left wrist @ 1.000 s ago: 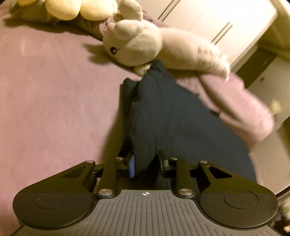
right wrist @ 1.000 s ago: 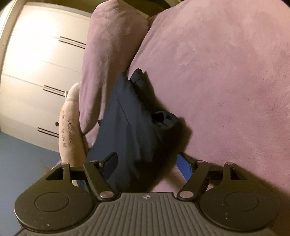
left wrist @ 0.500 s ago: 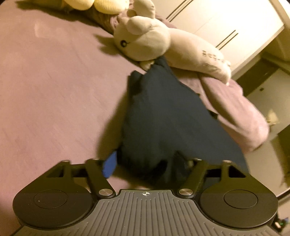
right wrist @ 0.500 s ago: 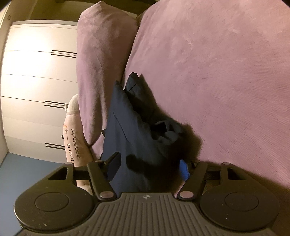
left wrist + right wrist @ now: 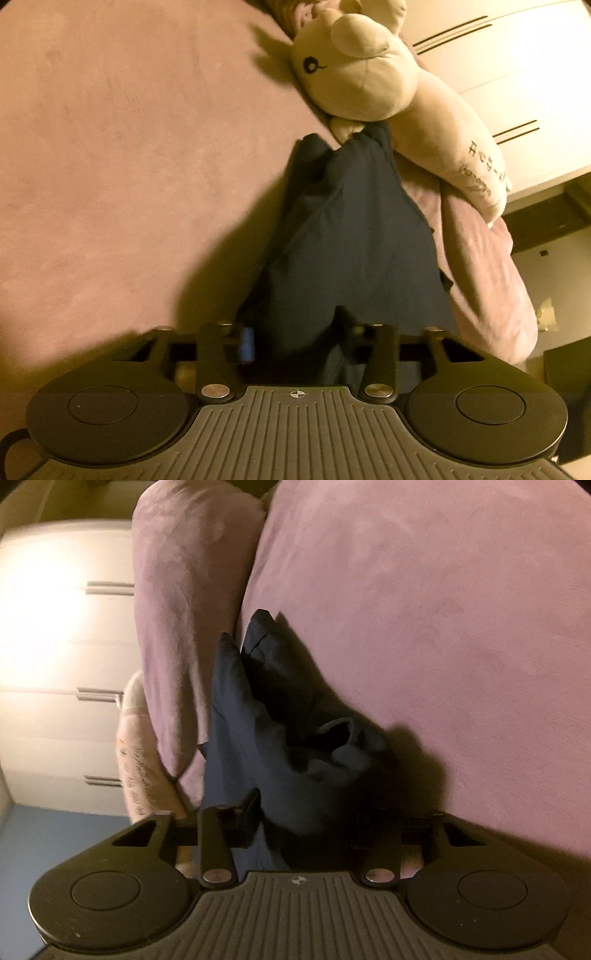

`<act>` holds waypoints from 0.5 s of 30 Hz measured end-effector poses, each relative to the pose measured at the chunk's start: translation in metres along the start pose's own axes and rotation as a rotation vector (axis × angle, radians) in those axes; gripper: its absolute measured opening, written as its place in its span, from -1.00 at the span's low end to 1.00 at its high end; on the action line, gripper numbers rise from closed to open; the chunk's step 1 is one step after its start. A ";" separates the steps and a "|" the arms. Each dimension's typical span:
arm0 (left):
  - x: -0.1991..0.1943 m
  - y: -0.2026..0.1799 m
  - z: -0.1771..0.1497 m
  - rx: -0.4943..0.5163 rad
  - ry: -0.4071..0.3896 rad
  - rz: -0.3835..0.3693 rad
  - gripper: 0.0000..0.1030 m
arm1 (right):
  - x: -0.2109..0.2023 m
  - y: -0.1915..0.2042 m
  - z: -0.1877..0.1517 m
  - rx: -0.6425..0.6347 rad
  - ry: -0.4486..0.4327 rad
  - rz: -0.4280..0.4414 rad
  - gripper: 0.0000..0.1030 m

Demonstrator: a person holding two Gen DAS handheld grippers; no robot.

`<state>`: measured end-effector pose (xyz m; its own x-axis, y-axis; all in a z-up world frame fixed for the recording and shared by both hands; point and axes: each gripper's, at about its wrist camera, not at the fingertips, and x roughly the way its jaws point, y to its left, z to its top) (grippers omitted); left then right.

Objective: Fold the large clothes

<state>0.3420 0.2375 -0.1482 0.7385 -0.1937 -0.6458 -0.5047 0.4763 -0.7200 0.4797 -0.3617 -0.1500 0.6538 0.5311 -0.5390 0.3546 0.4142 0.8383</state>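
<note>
Both the left tongs (image 5: pixel 295 339) and right tongs (image 5: pixel 306 812) sit clamped on the dark garment (image 5: pixel 351 236), whose bunched cloth may slip and drag the plush toy (image 5: pixel 369 74) along the bed (image 5: pixel 110 147)

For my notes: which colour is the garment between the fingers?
Dark navy blue, plain, no pattern. The garment shows best in the left wrist view.

Left gripper (image 5: pixel 295 341): black body, ribbed grey plate, silver screws, blue-padded fingers (image 5: pixel 246 344); right gripper (image 5: pixel 306 819) looks identical.
</note>
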 end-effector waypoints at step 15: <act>-0.107 -0.041 -0.010 0.182 -0.014 -0.090 -0.50 | -0.091 0.052 -0.027 -0.313 -0.006 -0.036 -0.57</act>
<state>0.2795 0.2298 -0.0520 0.7838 -0.2306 -0.5766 -0.3487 0.6048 -0.7160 0.4204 -0.3687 -0.0597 0.6489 0.5079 -0.5666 0.1550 0.6408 0.7519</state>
